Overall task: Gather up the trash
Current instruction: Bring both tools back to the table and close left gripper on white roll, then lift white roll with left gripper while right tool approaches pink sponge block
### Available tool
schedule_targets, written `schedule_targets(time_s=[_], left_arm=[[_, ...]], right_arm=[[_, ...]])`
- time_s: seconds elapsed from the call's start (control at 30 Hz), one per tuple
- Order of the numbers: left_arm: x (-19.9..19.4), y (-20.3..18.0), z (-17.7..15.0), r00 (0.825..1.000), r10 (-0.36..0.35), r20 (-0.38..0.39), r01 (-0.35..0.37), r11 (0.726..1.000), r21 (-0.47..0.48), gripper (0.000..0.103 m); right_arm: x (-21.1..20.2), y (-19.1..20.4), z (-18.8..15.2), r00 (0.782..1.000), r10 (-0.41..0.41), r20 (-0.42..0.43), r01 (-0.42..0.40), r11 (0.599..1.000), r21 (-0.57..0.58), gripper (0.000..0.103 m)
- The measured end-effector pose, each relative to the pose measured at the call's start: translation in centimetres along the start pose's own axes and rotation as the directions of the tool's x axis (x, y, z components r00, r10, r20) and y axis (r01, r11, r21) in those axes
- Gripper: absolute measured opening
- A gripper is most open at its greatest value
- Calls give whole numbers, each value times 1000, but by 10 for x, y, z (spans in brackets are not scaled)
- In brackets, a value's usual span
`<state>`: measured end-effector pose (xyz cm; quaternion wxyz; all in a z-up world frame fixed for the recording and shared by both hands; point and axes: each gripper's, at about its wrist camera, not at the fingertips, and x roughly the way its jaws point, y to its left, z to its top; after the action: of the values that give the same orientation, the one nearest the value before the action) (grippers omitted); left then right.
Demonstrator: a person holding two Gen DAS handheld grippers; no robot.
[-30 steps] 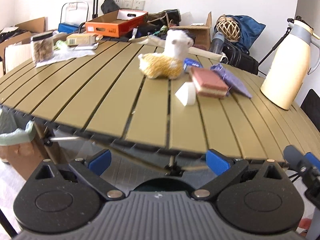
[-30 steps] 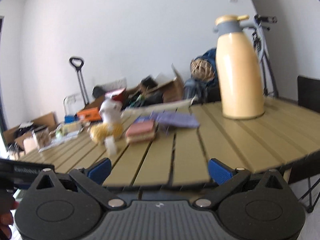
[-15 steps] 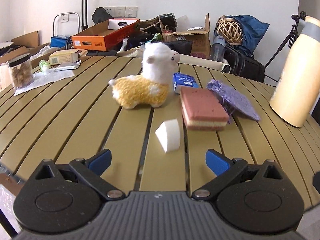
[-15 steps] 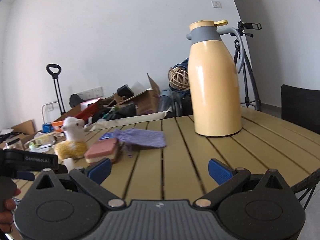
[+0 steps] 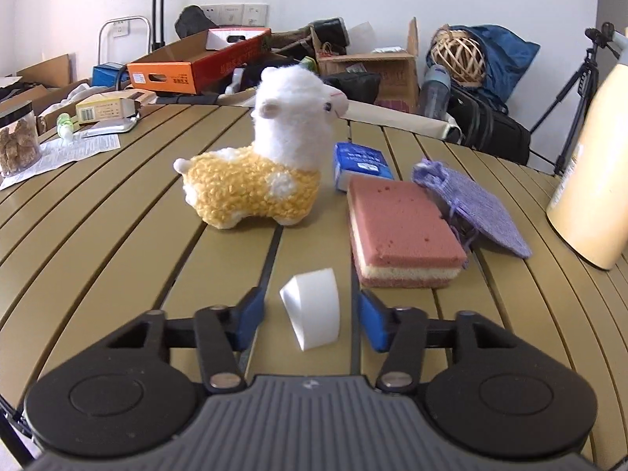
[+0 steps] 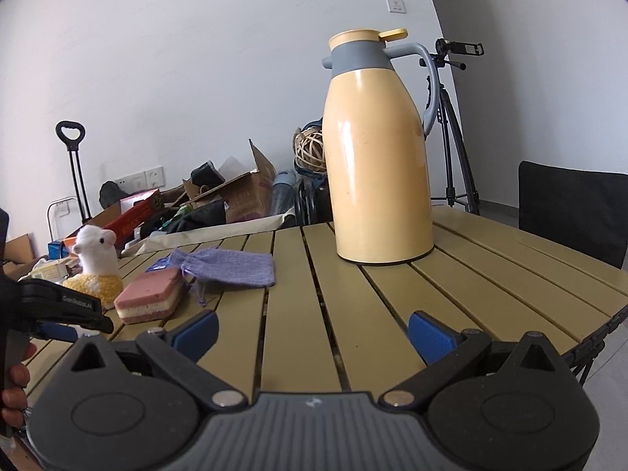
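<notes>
Paper scrap (image 5: pixel 312 320), white and curled, now sits low centre in the left wrist view, between the blue pads of the left gripper (image 5: pixel 310 316). A second ago it lay far off, past the table (image 5: pixel 117 243) edge, jaws at full spread. Jaws are closing on it; a gap shows on each side, so no grip yet. Toy alpaca (image 5: pixel 255 180) and pink sponge (image 5: pixel 400 227) stand just beyond, untouched. Right gripper (image 6: pixel 312 333) hangs wide open and empty over bare slats, with the yellow jug (image 6: pixel 376 157) looming larger than before. Likely first pickup is imminent; thin paper may crumple or slip.
</notes>
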<state>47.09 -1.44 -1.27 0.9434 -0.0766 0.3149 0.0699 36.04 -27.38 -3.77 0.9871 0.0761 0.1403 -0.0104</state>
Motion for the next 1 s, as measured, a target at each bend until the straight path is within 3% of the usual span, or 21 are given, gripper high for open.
schedule_targets(time_s=[0.03,0.13,0.6,0.83,1.0], left_arm=[[1,2,1,1000,-10,1,10,1000,-5,25],[2,8,3,1000,-26,6,26,999,-32,19],[-24,39,11,992,-46,116,53,997,-59,19],[-36,72,15,987,-48,154,62,994,-92,19],[-43,96,18,984,-46,171,67,991,-119,19]], right_arm=[[0,0,0,1000,0,-1,0,1000,1,103],[1,3,-1,1000,4,-6,-4,1000,-1,103],[8,44,-4,997,64,-32,-64,998,-17,103],[13,88,-8,988,146,-48,-148,988,-40,103],[22,110,-12,973,211,-95,-209,978,24,103]])
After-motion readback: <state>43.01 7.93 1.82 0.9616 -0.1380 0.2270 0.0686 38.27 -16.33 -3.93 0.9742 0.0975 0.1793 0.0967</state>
